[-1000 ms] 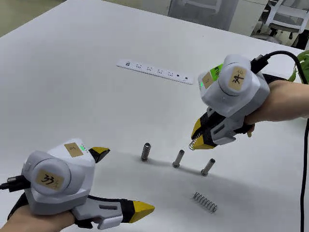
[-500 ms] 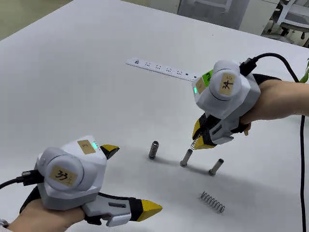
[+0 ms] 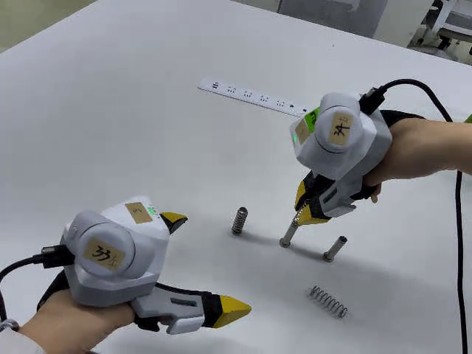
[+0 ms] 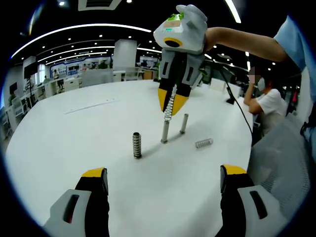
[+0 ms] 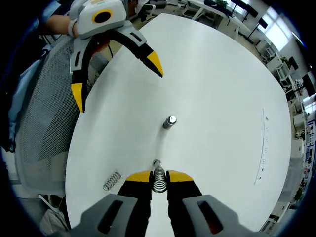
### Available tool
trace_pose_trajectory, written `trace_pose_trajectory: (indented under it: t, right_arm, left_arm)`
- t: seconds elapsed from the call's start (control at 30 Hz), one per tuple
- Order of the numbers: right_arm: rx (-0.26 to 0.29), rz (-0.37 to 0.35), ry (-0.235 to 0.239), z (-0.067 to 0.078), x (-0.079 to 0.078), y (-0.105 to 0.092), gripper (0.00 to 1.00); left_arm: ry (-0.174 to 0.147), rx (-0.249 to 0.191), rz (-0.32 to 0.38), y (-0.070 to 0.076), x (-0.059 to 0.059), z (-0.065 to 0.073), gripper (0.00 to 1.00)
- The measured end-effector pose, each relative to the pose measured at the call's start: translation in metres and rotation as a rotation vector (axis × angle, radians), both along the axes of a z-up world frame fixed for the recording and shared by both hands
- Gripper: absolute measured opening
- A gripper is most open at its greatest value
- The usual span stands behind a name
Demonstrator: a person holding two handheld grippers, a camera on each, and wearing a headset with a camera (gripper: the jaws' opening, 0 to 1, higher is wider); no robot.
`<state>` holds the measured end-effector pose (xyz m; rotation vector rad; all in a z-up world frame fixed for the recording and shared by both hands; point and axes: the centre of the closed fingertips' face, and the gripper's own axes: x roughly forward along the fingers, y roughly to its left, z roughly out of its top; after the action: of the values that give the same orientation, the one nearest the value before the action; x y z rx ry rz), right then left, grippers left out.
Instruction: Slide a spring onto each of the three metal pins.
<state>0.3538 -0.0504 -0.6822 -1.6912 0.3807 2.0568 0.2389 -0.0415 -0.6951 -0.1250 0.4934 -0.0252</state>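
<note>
1. Toward the person's edge of the broad white table (image 3: 110, 110), three short grey metal pins stand upright in a row. The left-end pin (image 3: 239, 220) already wears a coiled steel spring. The middle pin (image 3: 287, 236) and the right-end pin (image 3: 334, 248) are bare.
2. At the middle pin, the right claw (image 3: 302, 215) has its yellow tips closed on a thin coiled steel spring (image 4: 169, 108). It pinches the upper coils, so this held spring hangs below the tips.
3. The held spring's long axis is close to upright, leaning slightly. Its lower end sits right at the top of the middle pin, and I cannot tell whether it is touching or just above. In the right gripper view the pin's top peeks out just beyond the coils, between the tips, so the two axes look nearly in line. The next move probably calls for lowering straight down along the pin.
4. The left claw (image 3: 207, 263) is spread wide and holds nothing. It hovers close to the person's edge, well apart from the pins, so the right claw is by far the nearer.
5. A loose steel spring (image 3: 327, 302) lies on its side near the right-end pin, on the person's side of the row.
</note>
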Motion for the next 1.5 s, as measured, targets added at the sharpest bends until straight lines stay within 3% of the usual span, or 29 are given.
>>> trace_pose_trajectory:
  t: [1.1, 1.5]
  right_arm:
    - [-0.025, 0.014, 0.003, -0.006, -0.001, 0.002, 0.13]
    - [-0.054, 0.027, -0.021, -0.020, 0.001, -0.001, 0.13]
  left_arm:
    - [0.008, -0.015, -0.004, -0.001, 0.000, -0.003, 0.95]
    - [0.011, -0.019, -0.007, -0.002, 0.000, -0.003, 0.94]
